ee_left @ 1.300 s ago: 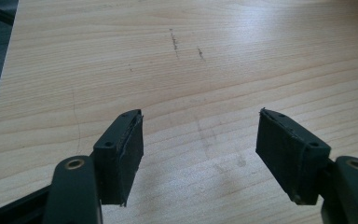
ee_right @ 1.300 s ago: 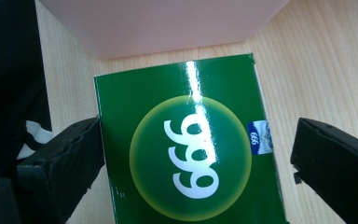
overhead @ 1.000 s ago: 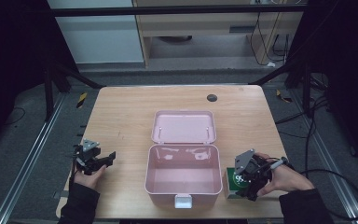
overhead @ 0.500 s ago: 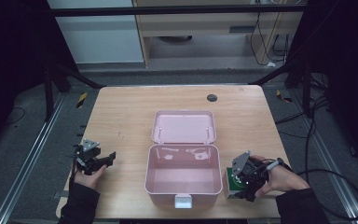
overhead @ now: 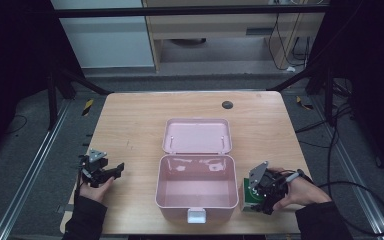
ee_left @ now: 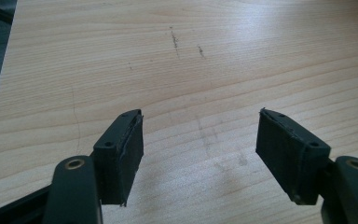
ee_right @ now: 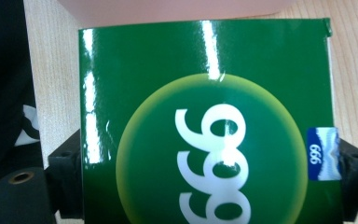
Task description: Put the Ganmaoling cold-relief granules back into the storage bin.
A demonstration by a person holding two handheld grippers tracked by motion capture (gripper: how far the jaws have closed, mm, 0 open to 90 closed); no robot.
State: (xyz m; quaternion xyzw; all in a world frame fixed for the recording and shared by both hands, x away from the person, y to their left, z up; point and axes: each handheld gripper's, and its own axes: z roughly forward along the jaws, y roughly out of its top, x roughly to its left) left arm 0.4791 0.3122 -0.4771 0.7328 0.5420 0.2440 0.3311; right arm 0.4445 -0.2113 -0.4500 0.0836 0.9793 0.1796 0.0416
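An open pink case (overhead: 196, 205) stands mid-table with its lid (overhead: 196, 135) folded back and nothing visible inside. Just right of its front corner is a glossy green box (overhead: 247, 196) printed "999" (ee_right: 205, 93). My right gripper (overhead: 253, 198) is shut on that box, with one jaw pressed to each side (ee_right: 209, 182). The pink case's wall lies just beyond the box. At the table's left edge my left gripper (overhead: 116, 171) is held low and open, its jaws (ee_left: 200, 154) wide apart over bare wood.
The wooden table (overhead: 130, 125) has a small black round disc (overhead: 227, 104) near its far edge. Dark floor, metal rails and cables surround it. The person's sleeves come in at the bottom corners.
The right gripper has shifted slightly left and toward the front edge, and the green box in it has tipped up from lying flatter. The left gripper has stayed put.
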